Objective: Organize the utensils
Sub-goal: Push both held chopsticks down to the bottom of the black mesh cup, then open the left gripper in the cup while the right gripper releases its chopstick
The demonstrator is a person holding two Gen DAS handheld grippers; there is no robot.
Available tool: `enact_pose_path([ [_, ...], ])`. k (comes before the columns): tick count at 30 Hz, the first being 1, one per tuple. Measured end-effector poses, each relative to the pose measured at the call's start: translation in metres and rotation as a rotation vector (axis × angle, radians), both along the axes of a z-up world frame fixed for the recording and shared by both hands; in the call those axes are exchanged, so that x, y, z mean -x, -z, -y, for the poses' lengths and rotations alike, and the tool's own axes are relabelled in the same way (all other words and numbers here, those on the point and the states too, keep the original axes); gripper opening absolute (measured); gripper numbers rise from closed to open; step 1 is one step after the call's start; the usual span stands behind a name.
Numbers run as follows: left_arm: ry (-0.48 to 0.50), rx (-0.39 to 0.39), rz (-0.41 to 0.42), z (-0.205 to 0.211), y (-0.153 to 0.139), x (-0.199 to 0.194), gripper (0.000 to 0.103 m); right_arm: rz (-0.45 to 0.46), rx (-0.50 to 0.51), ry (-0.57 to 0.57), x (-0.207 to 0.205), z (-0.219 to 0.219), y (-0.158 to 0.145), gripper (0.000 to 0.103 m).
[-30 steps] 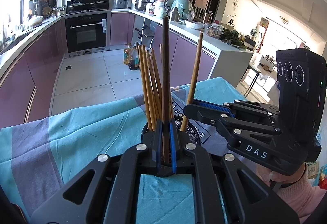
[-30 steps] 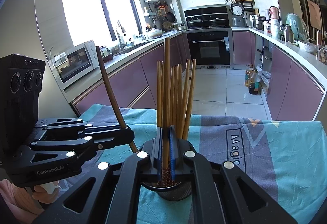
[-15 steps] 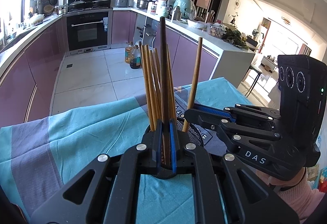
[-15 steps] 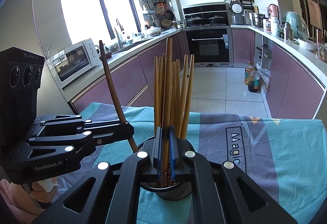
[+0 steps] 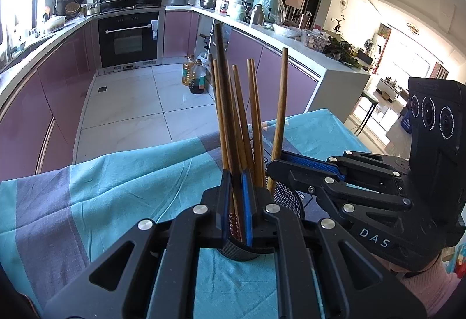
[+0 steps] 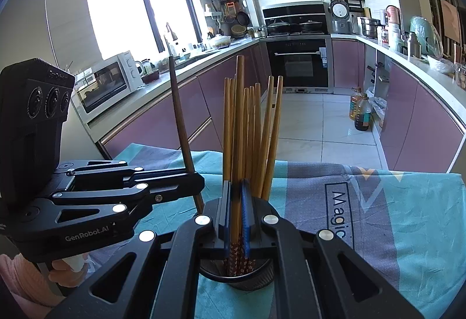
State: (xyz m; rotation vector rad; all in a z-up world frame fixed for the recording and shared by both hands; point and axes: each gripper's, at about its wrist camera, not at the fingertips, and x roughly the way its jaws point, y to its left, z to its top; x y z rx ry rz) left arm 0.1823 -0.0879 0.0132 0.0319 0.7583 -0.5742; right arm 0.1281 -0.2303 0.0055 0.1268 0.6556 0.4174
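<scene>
Both grippers are loaded right now: your left gripper (image 5: 236, 202) is pinched narrow on a dark chopstick (image 5: 222, 91), and your right gripper (image 6: 236, 215) is clamped on a lighter wooden chopstick (image 6: 239, 121), both sticks near upright. The black mesh holder (image 6: 236, 279) sits directly under and just ahead of your right fingertips, w/ a bundle of chopsticks (image 6: 259, 138) already standing in it, fanned out just beyond the pads. Looks like you're mid-insert, so keep each stick vertical, get the tip inside the rim, and only then let the jaws go; release early and I'd expect it to tip out onto the teal tablecloth (image 5: 122, 182). Watch the crowding: in the right wrist view the dark stick's lower end sits beside the holder, not clearly over it, so bring it in toward the rim first. Your two grippers are close together, left of one, right of the other, so feed one stick at a time. Free room is above the bundle and out over the cloth to either side; the table's far edge drops to tiled floor just past the holder.
</scene>
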Motion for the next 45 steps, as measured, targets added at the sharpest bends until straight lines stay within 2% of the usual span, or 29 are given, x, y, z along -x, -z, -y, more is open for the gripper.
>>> enact_pose_path([
  [24, -0.011, -0.003, -0.03, -0.009, 0.025, -0.023, 0.01, -0.03, -0.01, 0.001, -0.006, -0.005, 0.008, 0.007],
  [27, -0.015, 0.004, -0.022, -0.01, 0.027, -0.022, 0.014, -0.031, -0.015, 0.005, -0.004, -0.003, 0.009, 0.008],
  [31, -0.035, 0.016, 0.01, -0.019, 0.026, -0.016, 0.03, -0.028, -0.019, 0.009, -0.002, -0.002, 0.009, 0.009],
  [34, -0.067, 0.038, 0.048, -0.03, 0.022, -0.007, 0.05, -0.013, -0.02, 0.02, 0.005, -0.002, 0.009, 0.025],
  [35, -0.085, 0.047, 0.072, -0.037, 0.02, -0.001, 0.054, -0.005, -0.017, 0.025, 0.008, -0.003, 0.009, 0.034],
  [36, -0.1, 0.052, 0.092, -0.042, 0.019, 0.004, 0.063, 0.005, -0.013, 0.033, 0.012, -0.003, 0.009, 0.044],
  [37, -0.126, 0.056, 0.122, -0.049, 0.017, 0.01, 0.07, 0.011, -0.012, 0.038, 0.015, -0.003, 0.009, 0.048],
  [38, -0.145, 0.059, 0.145, -0.055, 0.015, 0.015, 0.073, 0.015, -0.011, 0.045, 0.018, -0.003, 0.009, 0.057],
  [39, -0.164, 0.062, 0.169, -0.062, 0.013, 0.02, 0.08, 0.024, -0.003, 0.055, 0.022, -0.004, 0.009, 0.062],
  [40, -0.184, 0.061, 0.189, -0.069, 0.012, 0.027, 0.089, 0.037, 0.007, 0.061, 0.025, -0.005, 0.009, 0.063],
  [43, -0.245, 0.058, 0.259, -0.087, 0.007, 0.045, 0.097, 0.079, 0.038, 0.082, 0.036, -0.009, 0.007, 0.075],
  [45, -0.287, 0.062, 0.283, -0.101, 0.006, 0.058, 0.097, 0.121, 0.055, 0.103, 0.046, -0.012, 0.005, 0.091],
])
